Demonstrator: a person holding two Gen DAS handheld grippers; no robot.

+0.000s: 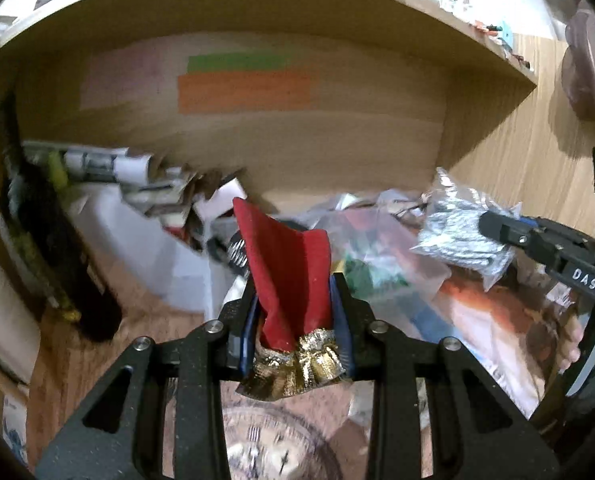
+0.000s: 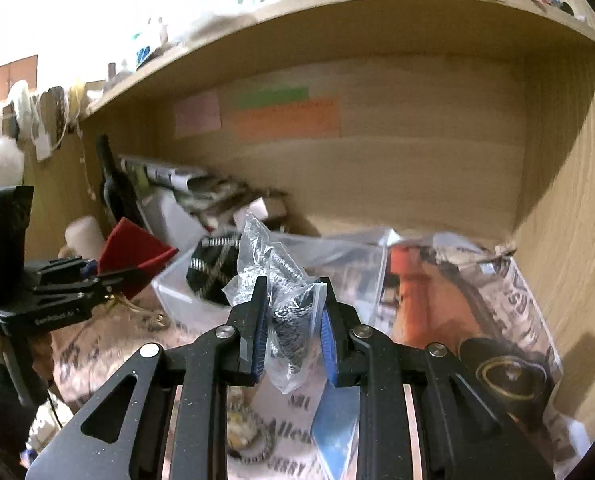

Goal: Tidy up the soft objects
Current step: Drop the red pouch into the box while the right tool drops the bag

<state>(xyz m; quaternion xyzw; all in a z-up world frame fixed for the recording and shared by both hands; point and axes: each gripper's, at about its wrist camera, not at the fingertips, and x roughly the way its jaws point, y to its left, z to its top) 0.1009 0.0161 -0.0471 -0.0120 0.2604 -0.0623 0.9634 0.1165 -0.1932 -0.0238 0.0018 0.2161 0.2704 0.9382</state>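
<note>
My left gripper (image 1: pixel 295 300) is shut on a red velvet pouch (image 1: pixel 285 264) with a gold-trimmed neck, held up in front of a wooden shelf bay. It shows in the right wrist view (image 2: pixel 133 256) at the left, in the left gripper (image 2: pixel 109 276). My right gripper (image 2: pixel 293 300) is shut on a clear plastic bag of black-and-white knit fabric (image 2: pixel 281 280). That bag also shows in the left wrist view (image 1: pixel 457 224) at the right, held by the right gripper (image 1: pixel 493 228).
The shelf floor holds clear bags of clothing (image 2: pixel 437 296), a clear box with a plaid item (image 2: pixel 213 264), a dark bottle (image 1: pixel 53 240), a white container (image 1: pixel 137 248) and stacked papers (image 1: pixel 109 168). Coloured sticky notes (image 2: pixel 285 116) are on the back wall (image 1: pixel 297 140).
</note>
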